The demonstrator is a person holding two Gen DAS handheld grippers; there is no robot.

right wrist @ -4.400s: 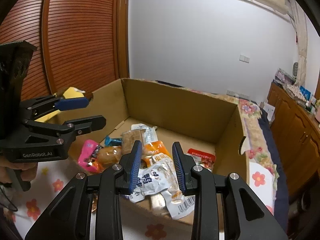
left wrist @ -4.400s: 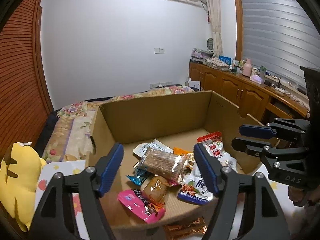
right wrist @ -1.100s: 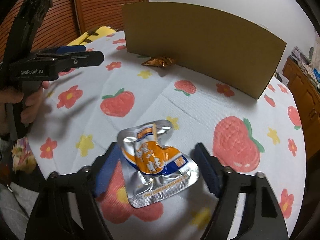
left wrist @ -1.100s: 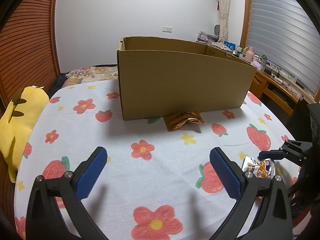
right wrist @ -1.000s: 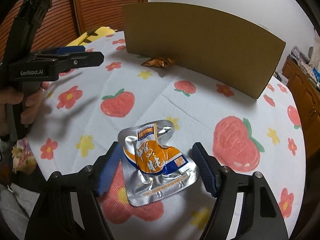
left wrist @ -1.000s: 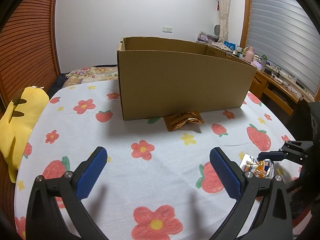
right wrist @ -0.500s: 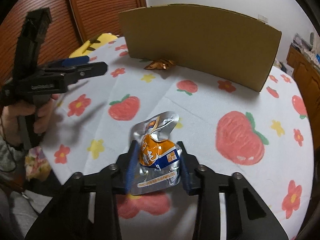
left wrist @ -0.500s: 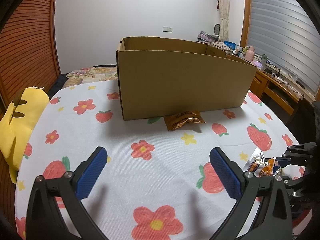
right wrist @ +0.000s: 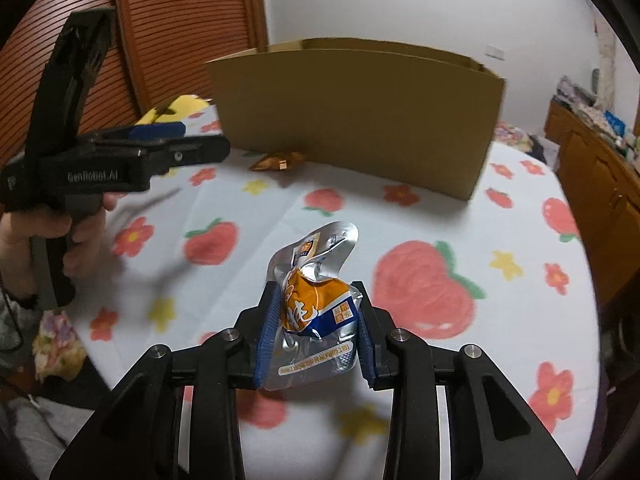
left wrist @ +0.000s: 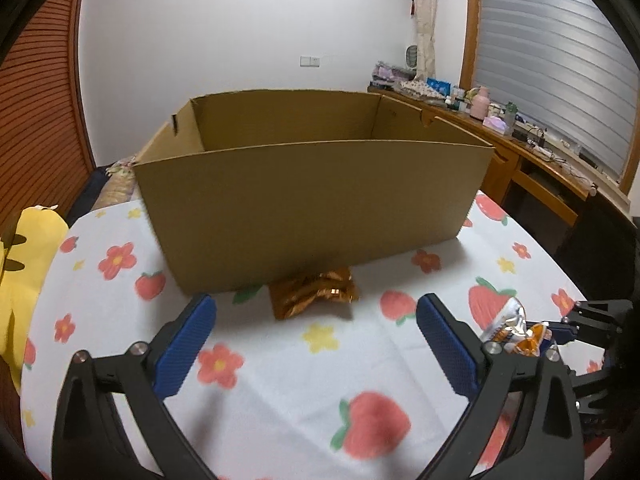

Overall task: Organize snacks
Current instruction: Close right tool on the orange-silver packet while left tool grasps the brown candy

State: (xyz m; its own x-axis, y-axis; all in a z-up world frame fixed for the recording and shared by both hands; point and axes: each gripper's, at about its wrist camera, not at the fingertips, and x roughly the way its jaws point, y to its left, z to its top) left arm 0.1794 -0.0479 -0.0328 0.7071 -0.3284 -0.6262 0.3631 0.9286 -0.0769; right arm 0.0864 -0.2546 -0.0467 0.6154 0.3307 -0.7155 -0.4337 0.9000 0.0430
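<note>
My right gripper point(right wrist: 316, 300) is shut on a crumpled silver and orange snack pouch point(right wrist: 320, 248), its pads pressing both sides just above the strawberry-print tablecloth point(right wrist: 420, 292). The left wrist view shows that pouch point(left wrist: 506, 326) and the right gripper point(left wrist: 560, 328) at the far right. My left gripper point(left wrist: 316, 307) is wide, its jaws closing with nothing between them. It points at a golden-brown snack packet point(left wrist: 310, 294) lying against the front wall of the open cardboard box point(left wrist: 312, 208). In the right wrist view the left gripper point(right wrist: 196, 138) hovers left of the box point(right wrist: 360, 120), short of the golden packet point(right wrist: 278, 161).
A yellow plush toy point(left wrist: 20, 260) lies at the table's left edge. A wooden sideboard point(left wrist: 532, 168) with small items runs along the right wall under the shuttered window. A person's hand point(right wrist: 48, 236) holds the left gripper's handle.
My right gripper has shut on the silver and orange pouch and raised it a little. My left gripper has moved forward toward the box and golden packet, jaws slightly narrower.
</note>
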